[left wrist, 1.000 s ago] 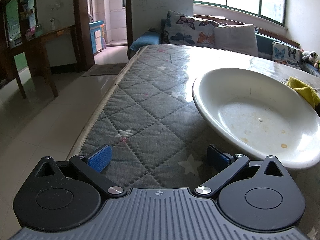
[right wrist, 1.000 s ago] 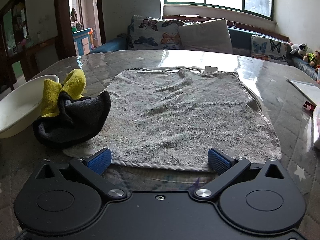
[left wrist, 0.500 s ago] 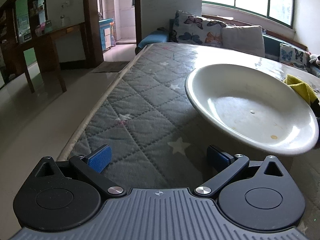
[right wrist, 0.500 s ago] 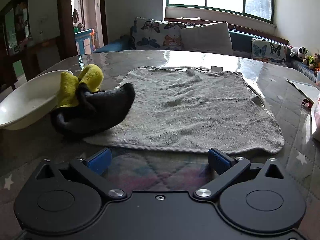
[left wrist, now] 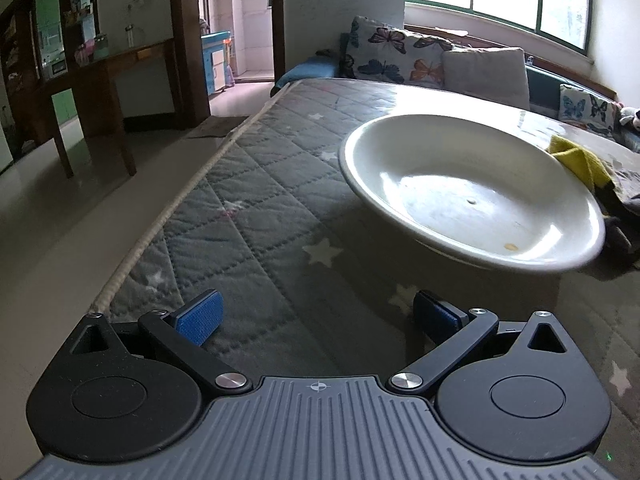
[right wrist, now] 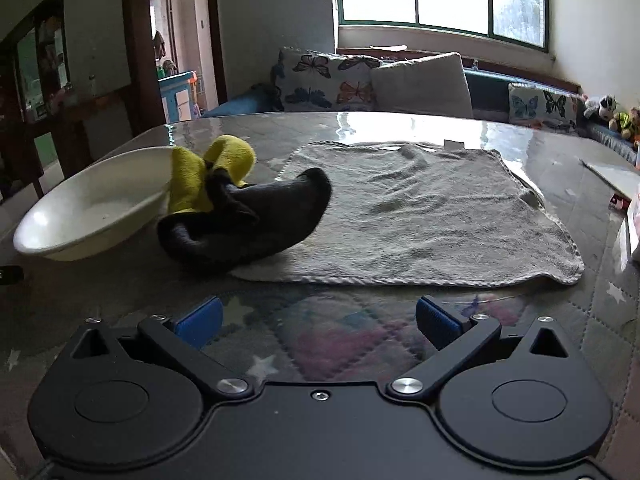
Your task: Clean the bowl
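Observation:
A wide, shallow white bowl [left wrist: 472, 196] with a few small brown specks inside sits on the quilted table cover, ahead and to the right of my left gripper [left wrist: 316, 314]. That gripper is open and empty, a short way back from the bowl's near rim. In the right wrist view the same bowl [right wrist: 92, 208] lies at the left, with a bunched yellow and black cloth [right wrist: 240, 208] touching its right side. My right gripper [right wrist: 318, 316] is open and empty too, set back from the cloth over the glossy table.
A grey towel [right wrist: 420, 216] is spread flat on the table right of the cloth. The table's left edge [left wrist: 160, 224] drops to a tiled floor. Papers [right wrist: 616, 176] lie at the far right. A sofa with cushions [right wrist: 372, 84] stands behind the table.
Both grippers have drawn back from the table's objects: the bowl now sits farther ahead of the left gripper, and the towel's near edge and the cloth lie farther from the right one.

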`<state>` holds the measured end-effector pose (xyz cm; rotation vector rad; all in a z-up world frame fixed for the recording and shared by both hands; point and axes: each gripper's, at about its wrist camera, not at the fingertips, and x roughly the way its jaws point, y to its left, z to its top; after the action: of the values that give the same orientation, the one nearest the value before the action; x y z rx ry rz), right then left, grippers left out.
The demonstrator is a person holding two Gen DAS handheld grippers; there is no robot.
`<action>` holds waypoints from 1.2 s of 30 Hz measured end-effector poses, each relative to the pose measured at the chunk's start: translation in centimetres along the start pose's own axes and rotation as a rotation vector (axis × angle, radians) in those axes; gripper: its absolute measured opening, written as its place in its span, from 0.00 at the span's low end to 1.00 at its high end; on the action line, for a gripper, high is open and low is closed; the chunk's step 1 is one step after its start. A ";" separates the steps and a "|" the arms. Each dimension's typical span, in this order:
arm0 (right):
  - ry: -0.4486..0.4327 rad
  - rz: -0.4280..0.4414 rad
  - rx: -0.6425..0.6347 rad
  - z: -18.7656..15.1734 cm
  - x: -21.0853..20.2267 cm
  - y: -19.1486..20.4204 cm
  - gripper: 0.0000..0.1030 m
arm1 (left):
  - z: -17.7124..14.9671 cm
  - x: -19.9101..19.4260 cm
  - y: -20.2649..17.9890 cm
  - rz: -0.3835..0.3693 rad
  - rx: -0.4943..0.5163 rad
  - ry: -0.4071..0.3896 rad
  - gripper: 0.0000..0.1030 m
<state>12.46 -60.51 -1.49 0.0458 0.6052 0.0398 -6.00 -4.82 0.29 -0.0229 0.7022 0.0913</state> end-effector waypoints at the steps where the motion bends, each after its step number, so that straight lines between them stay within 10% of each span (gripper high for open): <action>1: -0.004 -0.004 -0.008 -0.1 -0.1 0.3 1.00 | -0.1 -0.1 -0.1 -0.003 0.001 0.003 0.99; 36: -0.047 0.082 -0.015 -2.7 -5.5 4.9 1.00 | -2.8 -5.9 -6.8 -0.078 0.063 0.051 0.99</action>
<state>6.25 -55.87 -0.30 0.0574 0.5558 0.1227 -11.66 -12.20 1.84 0.0082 0.7542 -0.0062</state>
